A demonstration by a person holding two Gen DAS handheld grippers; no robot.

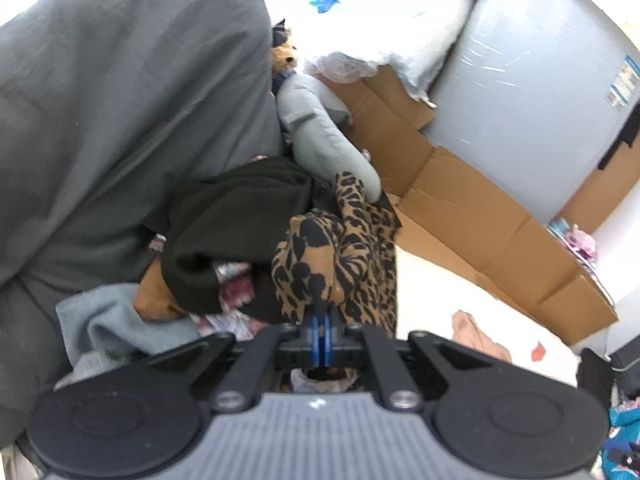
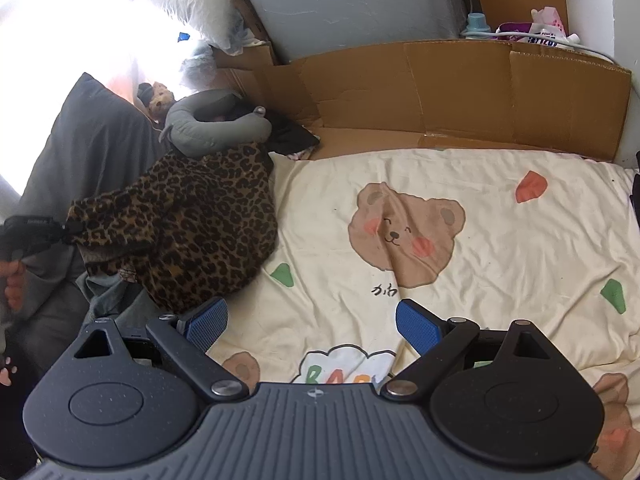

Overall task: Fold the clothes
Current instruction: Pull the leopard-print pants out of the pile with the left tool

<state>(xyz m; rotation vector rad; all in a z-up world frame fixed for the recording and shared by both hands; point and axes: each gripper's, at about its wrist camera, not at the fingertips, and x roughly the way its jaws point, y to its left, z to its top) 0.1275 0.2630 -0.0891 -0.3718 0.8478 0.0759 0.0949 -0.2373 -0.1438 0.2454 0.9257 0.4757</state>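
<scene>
Leopard-print garment (image 2: 192,220) bunched at the bed's left edge, on a clothes pile beside a grey pillow (image 1: 120,100). Left hand-held gripper (image 1: 322,320) clamped on a fold of it, blue pads pressed together. Right hand-held gripper (image 2: 312,322) spread wide, nothing between its pads, over the bear-print sheet (image 2: 480,220). Cardboard (image 2: 460,88) lines the far edge.
</scene>
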